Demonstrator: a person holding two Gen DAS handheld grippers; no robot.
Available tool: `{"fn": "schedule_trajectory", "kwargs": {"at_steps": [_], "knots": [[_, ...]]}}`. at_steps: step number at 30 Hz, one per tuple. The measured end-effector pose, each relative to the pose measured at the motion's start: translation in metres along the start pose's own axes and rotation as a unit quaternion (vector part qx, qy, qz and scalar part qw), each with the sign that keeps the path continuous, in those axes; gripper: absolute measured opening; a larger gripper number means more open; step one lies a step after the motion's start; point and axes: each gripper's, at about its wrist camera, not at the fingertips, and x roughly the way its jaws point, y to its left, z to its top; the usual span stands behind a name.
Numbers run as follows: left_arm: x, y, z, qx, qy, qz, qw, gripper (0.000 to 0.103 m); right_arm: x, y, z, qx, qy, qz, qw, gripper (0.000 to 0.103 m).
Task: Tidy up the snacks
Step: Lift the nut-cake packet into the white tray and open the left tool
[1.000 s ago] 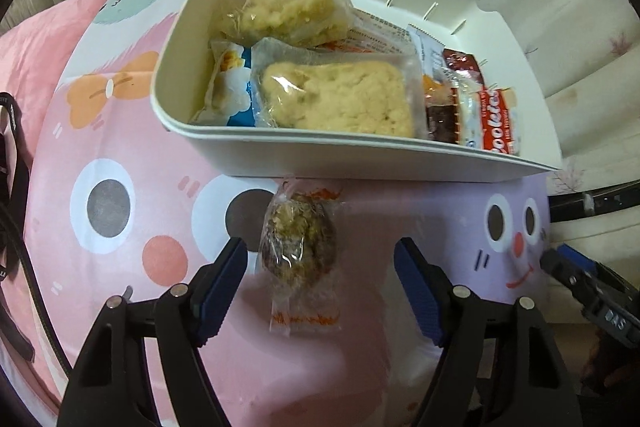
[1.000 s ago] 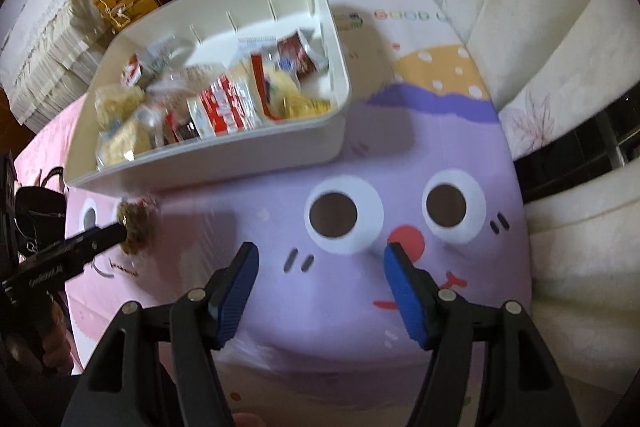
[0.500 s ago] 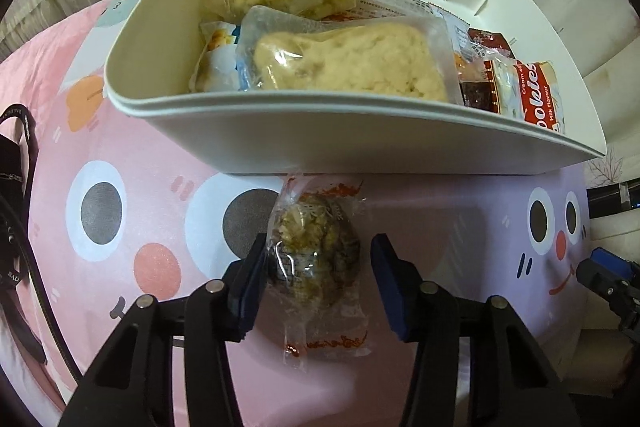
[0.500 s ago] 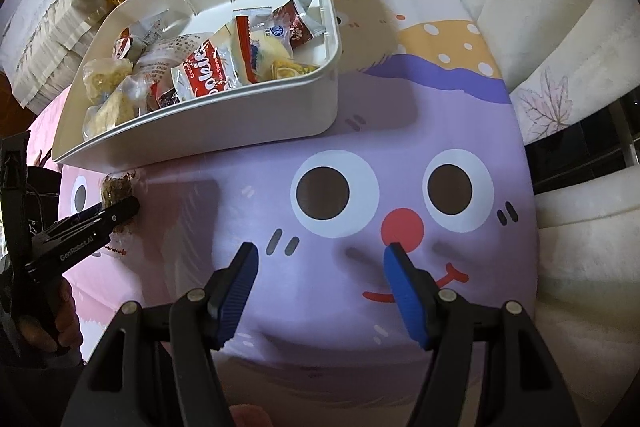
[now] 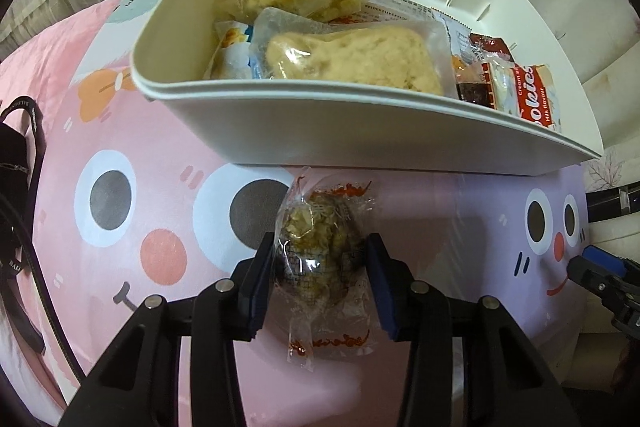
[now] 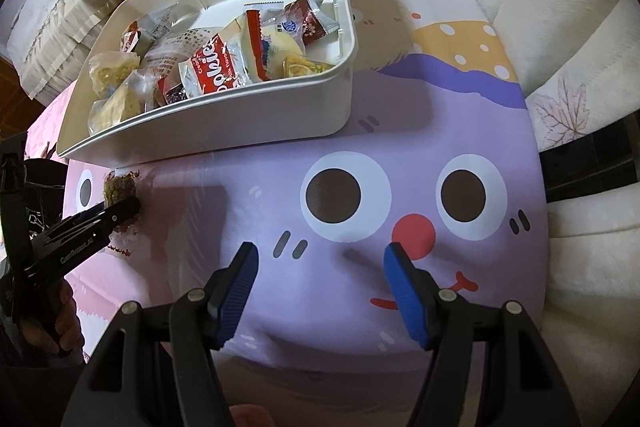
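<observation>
One wrapped brown snack [image 5: 318, 259] was clamped between the blue pads of the left gripper [image 5: 320, 281], on the pink cartoon cloth [image 5: 120, 131] just beside the white tray [image 5: 360, 143] of packets. Farther right, the right gripper [image 6: 320, 291] was held with fingers apart over the purple cartoon face [image 6: 400, 195].

Left black two-finger gripper with blue pads [image 5: 320, 277]: jaws pinched in on both sides of the clear-wrapped brown snack ball [image 5: 320, 259]. Right black two-finger gripper with blue pads [image 6: 320, 285]: jaws spread wide, gripping nothing, hovering.
</observation>
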Motion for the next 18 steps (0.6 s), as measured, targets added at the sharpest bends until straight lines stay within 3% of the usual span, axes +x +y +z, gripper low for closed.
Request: {"fn": "schedule_trajectory", "kwargs": {"at_steps": [10,18], "knots": [[-0.049,-0.006,-0.011,0.002,-0.018,-0.009,0.9998,0.042,0.015,0.006,0.003,-0.006,0.013,0.017,1.0,0.066],[-0.093,-0.026,0.01,0.03,-0.048,-0.033,0.9979,0.042,0.027,0.014,0.0,-0.01,0.018,0.037,0.999,0.066]]}}
